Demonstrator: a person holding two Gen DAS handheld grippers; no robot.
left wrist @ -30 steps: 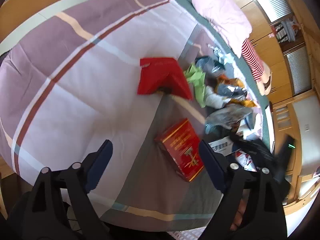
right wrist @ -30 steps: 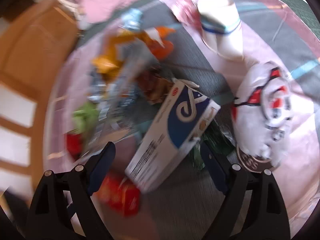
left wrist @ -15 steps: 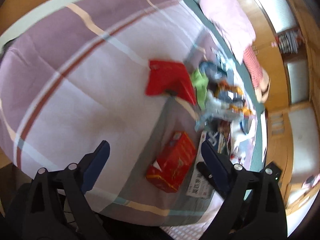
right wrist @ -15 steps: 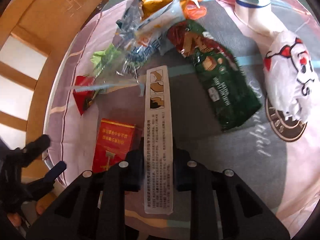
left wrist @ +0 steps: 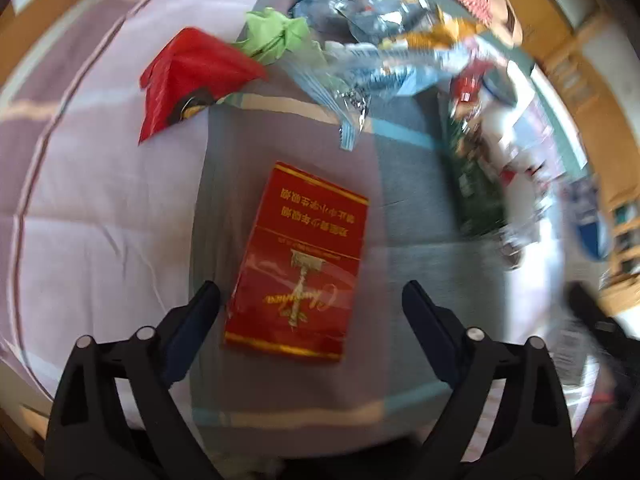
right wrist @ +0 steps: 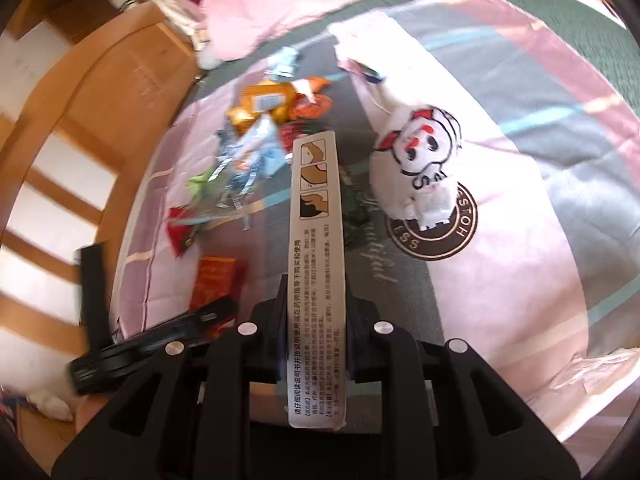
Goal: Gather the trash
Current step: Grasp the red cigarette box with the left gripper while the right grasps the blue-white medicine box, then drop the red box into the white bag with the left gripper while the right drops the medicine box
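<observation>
A: What lies under both claws?

B: One bed, its quilt [left wrist: 100, 208] in pink, mauve and grey blocks with thin stripes. In the right wrist view one round brown logo [right wrist: 434, 228] is printed on it, ahead and right of the right gripper [right wrist: 316, 320].

A: And the trash on it, largest first?

B: One white plastic bag [right wrist: 416, 168] with a red and black cartoon face, lying ahead and right of the right claw and touching the logo's upper edge. One long white box [right wrist: 317, 264] with printed text and three small pictures, which runs forward between the right claw's jaws; they are clamped on its sides. One red carton [left wrist: 298, 264] with gold lettering, flat on the quilt directly ahead of the left gripper [left wrist: 310, 304], its near end between the fingertips. One red wrapper [left wrist: 188, 76] is farther ahead and left of that claw.

A: Is the left claw holding the carton?

B: No, its jaws stand wide apart, clear of the carton on both sides.

A: Anything smaller?

B: One crumpled green wrapper [left wrist: 276, 36] just right of the red wrapper, then a jumble of silver-blue and orange wrappers [left wrist: 384, 56] far ahead, too blurred to count. One dark green packet [left wrist: 476, 184] lies ahead to the right.
</observation>
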